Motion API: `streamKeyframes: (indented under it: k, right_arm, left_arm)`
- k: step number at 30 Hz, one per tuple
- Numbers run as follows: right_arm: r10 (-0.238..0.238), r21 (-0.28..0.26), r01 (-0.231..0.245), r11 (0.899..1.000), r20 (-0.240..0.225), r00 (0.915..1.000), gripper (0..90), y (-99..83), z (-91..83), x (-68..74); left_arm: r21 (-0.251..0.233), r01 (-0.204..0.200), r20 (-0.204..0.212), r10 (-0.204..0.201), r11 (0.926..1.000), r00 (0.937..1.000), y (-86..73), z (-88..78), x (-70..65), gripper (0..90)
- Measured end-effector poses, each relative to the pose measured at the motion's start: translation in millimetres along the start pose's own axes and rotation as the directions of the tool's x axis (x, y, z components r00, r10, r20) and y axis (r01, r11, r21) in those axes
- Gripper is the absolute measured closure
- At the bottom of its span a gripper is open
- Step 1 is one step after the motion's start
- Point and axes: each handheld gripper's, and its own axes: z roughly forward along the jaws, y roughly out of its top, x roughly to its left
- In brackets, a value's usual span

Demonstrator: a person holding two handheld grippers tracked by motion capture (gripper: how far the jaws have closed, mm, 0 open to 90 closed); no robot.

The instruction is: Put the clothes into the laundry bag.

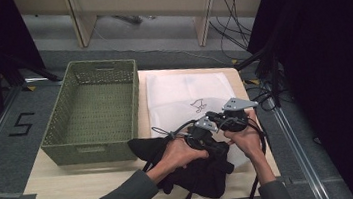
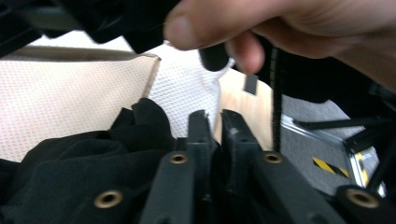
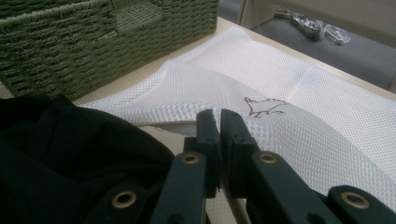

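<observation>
Quick count from my seat: I had one green woven basket, one white mesh bag with one little animal drawing on it, one black garment as far as I could tell from that dark heap, and two grippers, left and right.

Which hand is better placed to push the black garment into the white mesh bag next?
Left, probably. The left tool sits against the black garment, while the right tool is shut on the mesh bag at its edge, lifting it.
</observation>
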Motion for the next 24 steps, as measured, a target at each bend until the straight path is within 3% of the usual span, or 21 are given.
streamKeyframes:
  k: [2, 5, 8, 9, 12, 13, 15, 16, 19, 20, 24]
  right_arm:
    - [-0.001, 0.026, 0.002, 1.000, -0.013, 0.9999, 87.4, 1.1, -2.2, -0.6]
    - [-0.008, 0.000, 0.008, 1.000, 0.004, 1.0000, 87.4, 0.5, 0.4, -0.4]
    - [-0.002, 0.019, 0.002, 1.000, -0.002, 1.0000, 87.4, 2.0, -1.3, 1.3]
    - [-0.014, 0.006, 0.014, 1.000, 0.002, 0.9999, 87.4, 2.4, -0.6, 0.4]
    - [-0.009, 0.018, 0.009, 1.000, 0.011, 0.9999, 87.4, 4.1, -0.6, 3.9]
    - [-0.029, 0.005, 0.029, 1.000, 0.014, 0.9995, 87.4, 5.1, 0.3, 3.0]
    - [-0.043, 0.015, 0.042, 0.999, 0.019, 0.9989, 87.4, 8.0, -0.4, 5.1]
    - [-0.049, 0.011, 0.049, 0.999, 0.028, 0.9984, 87.5, 10.2, -0.4, 6.4]
    - [-0.070, 0.031, 0.069, 0.997, 0.020, 0.9974, 87.5, 15.3, -1.0, 9.3]
    - [-0.078, 0.015, 0.078, 0.997, 0.027, 0.9966, 87.5, 16.2, 0.8, 10.4]
    - [-0.075, 0.017, 0.075, 0.997, 0.035, 0.9966, 87.6, 20.8, 0.1, 11.7]
  left_arm:
    - [-0.008, 0.006, -0.002, -0.006, 0.9999, 1.0000, 3.4, -10.4, -2.2, 69.8]
    - [-0.031, 0.002, -0.038, -0.004, 0.9995, 0.9993, 9.4, -34.4, 0.3, 54.3]
    - [-0.074, 0.000, -0.086, -0.006, 0.9973, 0.9963, 13.2, -58.6, 8.1, 48.9]
    - [-0.092, -0.007, -0.121, -0.004, 0.9958, 0.9927, 14.2, -68.6, 14.1, 48.0]
    - [-0.085, -0.023, -0.224, 0.004, 0.9961, 0.9746, 15.0, -83.7, 30.9, 48.3]
    - [-0.075, -0.028, -0.250, 0.009, 0.9968, 0.9683, 14.5, -86.3, 38.2, 48.9]
    - [-0.062, -0.025, -0.300, 0.005, 0.9978, 0.9539, 13.1, -87.7, 53.6, 49.4]
    - [-0.056, -0.021, -0.307, 0.003, 0.9982, 0.9518, 12.3, -86.7, 58.3, 50.1]
    - [-0.044, -0.009, -0.305, -0.005, 0.9990, 0.9524, 9.4, -79.0, 72.8, 49.5]
    - [-0.041, -0.003, -0.306, -0.009, 0.9992, 0.9519, 8.5, -75.7, 75.8, 49.6]
    - [-0.040, 0.006, -0.289, -0.017, 0.9992, 0.9572, 5.4, -59.2, 84.0, 48.0]
